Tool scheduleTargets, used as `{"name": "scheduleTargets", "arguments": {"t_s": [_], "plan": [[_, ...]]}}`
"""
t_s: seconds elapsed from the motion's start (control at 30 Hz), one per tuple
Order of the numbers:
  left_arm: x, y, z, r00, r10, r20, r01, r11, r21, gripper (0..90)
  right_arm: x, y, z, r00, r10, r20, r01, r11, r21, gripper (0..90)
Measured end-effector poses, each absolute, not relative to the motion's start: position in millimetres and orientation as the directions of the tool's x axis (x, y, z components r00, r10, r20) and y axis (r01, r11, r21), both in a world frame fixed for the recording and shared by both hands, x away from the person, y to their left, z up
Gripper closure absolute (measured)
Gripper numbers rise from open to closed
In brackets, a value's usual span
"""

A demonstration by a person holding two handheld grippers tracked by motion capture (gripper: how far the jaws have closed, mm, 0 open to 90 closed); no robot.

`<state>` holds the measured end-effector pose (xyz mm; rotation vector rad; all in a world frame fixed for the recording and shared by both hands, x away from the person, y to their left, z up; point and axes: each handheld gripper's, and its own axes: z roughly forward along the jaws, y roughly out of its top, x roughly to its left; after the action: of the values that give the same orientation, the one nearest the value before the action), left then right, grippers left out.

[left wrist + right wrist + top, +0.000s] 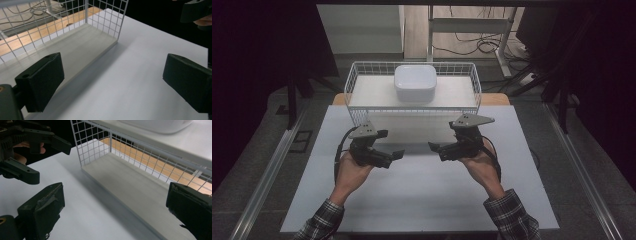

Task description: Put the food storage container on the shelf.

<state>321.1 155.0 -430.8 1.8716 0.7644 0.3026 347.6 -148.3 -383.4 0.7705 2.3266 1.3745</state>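
One white wire basket (412,102) stands at the far edge of the white bench (422,200), and one white lidded container (415,82) with rounded corners sits inside it, near the middle of its back half. The basket's pale floor and grid walls fill the upper part of both gripper views.

Two grippers hover above the bench in front of the basket, each held in one of the person's hands, with plaid sleeves coming in from the bottom edge. The left gripper (396,155) points inward toward the right one, and in its own view its two black fingers (41,81) stand wide apart with nothing between them. The right gripper (434,148) points inward toward the left one, and its two fingers (42,206) are likewise spread wide and hold nothing. The two grippers are near each other but not touching.
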Motion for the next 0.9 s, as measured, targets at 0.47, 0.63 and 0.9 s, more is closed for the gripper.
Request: {"name": "scheduleTargets", "arguments": {"t_s": [0.47,0.63,0.9], "plan": [[307.6,153.4,-470.4,0.757,0.633,-0.163,0.396,-0.246,0.885,1.7,338.8,-156.0,-419.1,-0.777,0.629,0.013,0.327,0.385,0.863,0.0],[302.2,153.1,-482.2,0.752,0.64,-0.159,0.405,-0.258,0.877,1.7,331.6,-160.4,-427.7,-0.778,0.629,-0.003,0.324,0.405,0.855,0.0],[290.3,154.5,-487.5,0.747,0.652,-0.129,0.391,-0.273,0.879,1.1,319.5,-174.5,-439.7,-0.765,0.644,-0.019,0.307,0.39,0.868,0.0]]}}
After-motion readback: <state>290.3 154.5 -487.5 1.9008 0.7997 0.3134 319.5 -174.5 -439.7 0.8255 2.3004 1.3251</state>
